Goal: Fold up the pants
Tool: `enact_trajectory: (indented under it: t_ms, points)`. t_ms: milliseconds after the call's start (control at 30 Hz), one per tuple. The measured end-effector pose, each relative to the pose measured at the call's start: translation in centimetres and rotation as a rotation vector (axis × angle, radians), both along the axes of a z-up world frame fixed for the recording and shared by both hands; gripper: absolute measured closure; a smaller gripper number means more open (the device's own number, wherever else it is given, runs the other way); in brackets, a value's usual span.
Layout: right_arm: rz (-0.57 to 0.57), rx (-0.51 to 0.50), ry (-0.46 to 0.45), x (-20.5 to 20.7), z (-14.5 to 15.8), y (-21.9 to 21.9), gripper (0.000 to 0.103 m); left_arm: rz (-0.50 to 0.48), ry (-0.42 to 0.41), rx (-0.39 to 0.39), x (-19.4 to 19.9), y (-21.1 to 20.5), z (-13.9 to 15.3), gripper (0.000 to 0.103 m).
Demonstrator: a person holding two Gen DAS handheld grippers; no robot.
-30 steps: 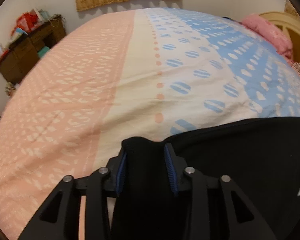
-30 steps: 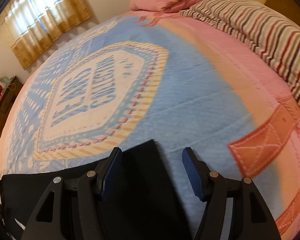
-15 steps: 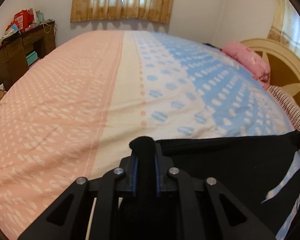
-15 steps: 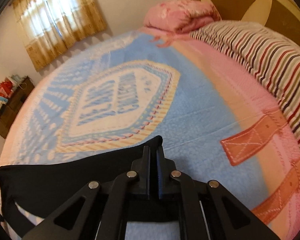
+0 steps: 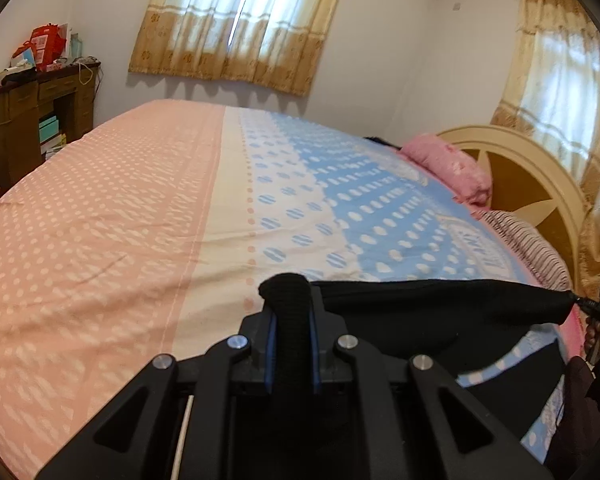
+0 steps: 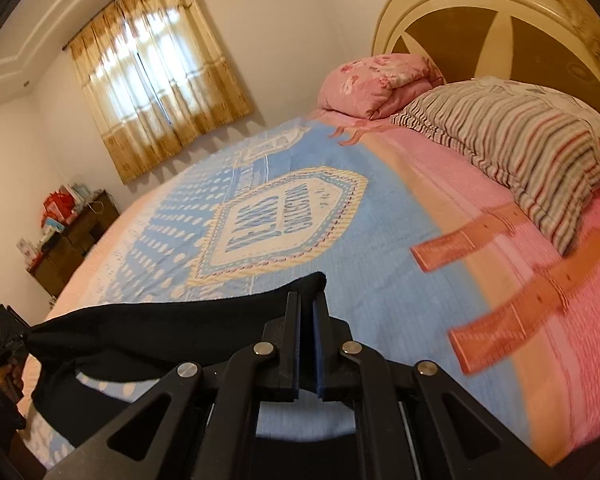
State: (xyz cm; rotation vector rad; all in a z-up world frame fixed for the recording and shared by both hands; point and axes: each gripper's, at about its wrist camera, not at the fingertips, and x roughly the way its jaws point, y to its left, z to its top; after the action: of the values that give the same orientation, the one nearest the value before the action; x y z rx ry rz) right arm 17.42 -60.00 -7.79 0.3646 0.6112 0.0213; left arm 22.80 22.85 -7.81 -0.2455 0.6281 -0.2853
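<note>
Spread across the bed (image 5: 148, 216), a pink, cream and blue patterned cover is filling both views, with curtained windows and a round headboard (image 6: 480, 12) behind.

At the left gripper (image 5: 292, 344) the blue pads are clenching a thick roll of the black pants (image 5: 440, 300), the cloth bulging up between them. A second ago these jaws were standing apart around that bunch; now they are pressing it tight. The right gripper (image 6: 308, 344) is likewise clamped, its jaws nearly meeting on a thin corner of the pants (image 6: 172, 328), where a second ago they were standing wide with the cloth lying flat between them.

Outward from the tongs, the fabric is no longer resting on the cover. Its upper edge is stretching taut in the air from one gripper to the other, above the near edge of the bed, while the rest is hanging down in a loose curve with the blue cover showing beneath. In each view the opposite gripper is appearing small at the far end of the black edge.

Both views are also showing more wall and window than before, so both hands are rising.

Judging from this, the pick-up is done and the fold itself is beginning: the lifted edge probably needs carrying over to lie on the remaining fabric.

Beyond, a striped pillow (image 6: 520, 140) and a pink bundle (image 6: 376, 80) are sitting at the head of the bed, well apart from the pants.
</note>
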Motion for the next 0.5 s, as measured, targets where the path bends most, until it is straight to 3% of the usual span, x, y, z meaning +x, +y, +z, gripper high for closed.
enact_trajectory:
  t_ms: [267, 500]
  points:
    - [-0.009, 0.033, 0.025, -5.8, -2.5, -1.4, 0.098, -0.049, -0.038, -0.033, -5.3, 0.8, -0.7, 0.090]
    - [0.005, 0.033, 0.095, -8.3, -4.3, -1.8, 0.098, -0.072, 0.003, -0.034, -7.9, 1.4, -3.2, 0.090]
